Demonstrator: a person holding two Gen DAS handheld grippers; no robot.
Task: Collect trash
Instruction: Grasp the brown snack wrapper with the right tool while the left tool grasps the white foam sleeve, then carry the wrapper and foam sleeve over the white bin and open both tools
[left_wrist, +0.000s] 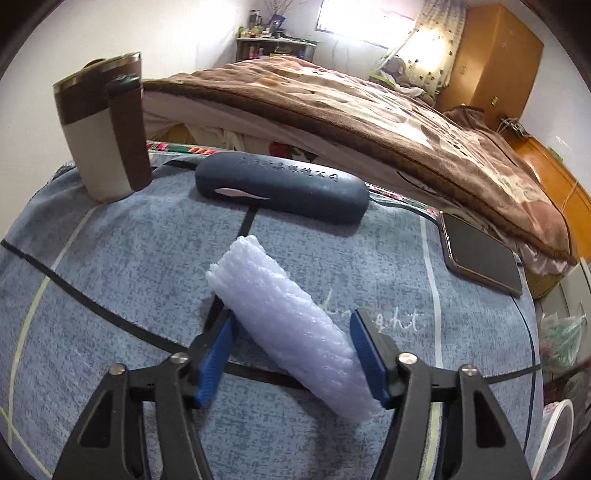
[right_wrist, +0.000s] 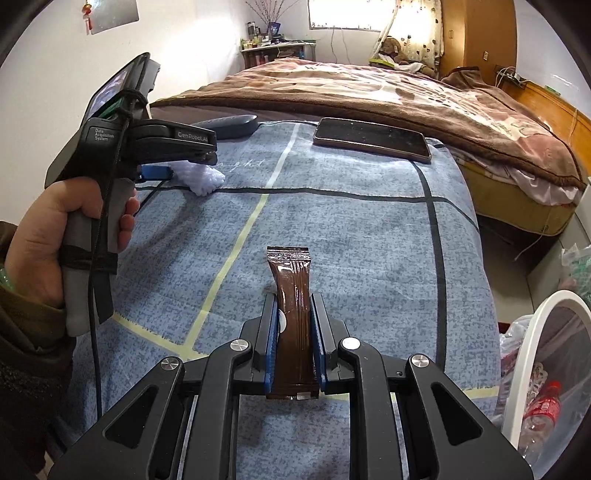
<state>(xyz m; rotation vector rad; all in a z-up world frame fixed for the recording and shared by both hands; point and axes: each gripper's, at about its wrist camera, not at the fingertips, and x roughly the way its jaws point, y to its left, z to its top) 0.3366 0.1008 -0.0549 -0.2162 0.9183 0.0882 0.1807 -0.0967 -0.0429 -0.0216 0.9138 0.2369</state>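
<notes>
Left wrist view: the left gripper (left_wrist: 293, 354) straddles a white foam net sleeve (left_wrist: 291, 325), blue pads on both sides; the right pad touches it, a small gap shows at the left pad, so whether it is clamped cannot be told.
Foam sleeve place: lying on the blue-grey cloth (left_wrist: 110, 266), near centre, tilted from far left to near right.
Far side: a dark glasses case (left_wrist: 282, 190) beyond the sleeve, a brown and cream tumbler (left_wrist: 103, 129) upright at far left, a phone (left_wrist: 480, 254) face up at right.
Right wrist view: the right gripper (right_wrist: 294, 332) is closed on a brown snack wrapper (right_wrist: 291, 317), pads pressing both its long edges, its sealed end pointing away.
Left hand (right_wrist: 48, 243): wrapped round the other gripper's handle, far left.
Bin: a white-rimmed basket (right_wrist: 546, 310) at near right, a bottle with a red label (right_wrist: 543, 410) inside.
</notes>
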